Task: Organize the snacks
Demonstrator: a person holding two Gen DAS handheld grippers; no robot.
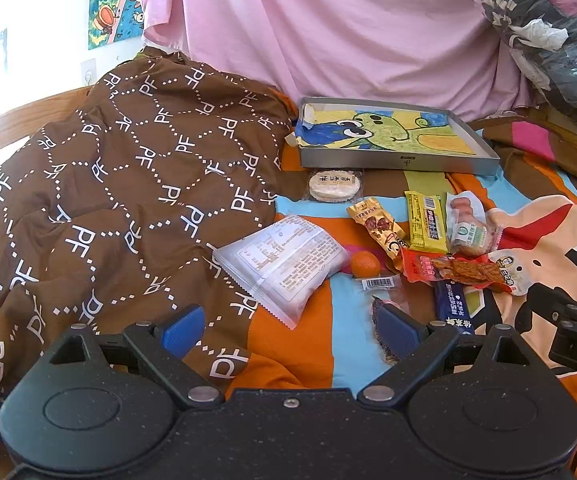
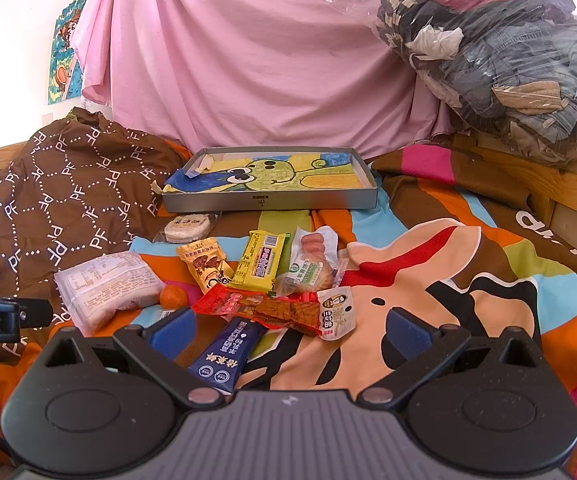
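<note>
Snacks lie loose on a colourful bedsheet in front of a shallow grey tray (image 1: 402, 163) (image 2: 272, 201) lined with a green cartoon drawing. Among them are a white packet (image 1: 284, 264) (image 2: 108, 286), a small orange (image 1: 365, 264) (image 2: 173, 296), a red spicy-strip packet (image 1: 460, 271) (image 2: 276, 310), a yellow bar (image 1: 426, 220) (image 2: 262, 262), a gold packet (image 1: 376, 226) (image 2: 204, 264), a round rice cracker (image 1: 334, 186) (image 2: 187, 227) and a dark blue bar (image 2: 226, 350). My left gripper (image 1: 288, 330) is open near the white packet. My right gripper (image 2: 288, 332) is open over the blue bar and the red packet.
A brown patterned quilt (image 1: 120, 184) is heaped on the left. A pink sheet (image 2: 248, 60) hangs behind the tray. A clear bag of clothes (image 2: 508, 52) sits at the back right by a wooden bed rail (image 2: 548, 184).
</note>
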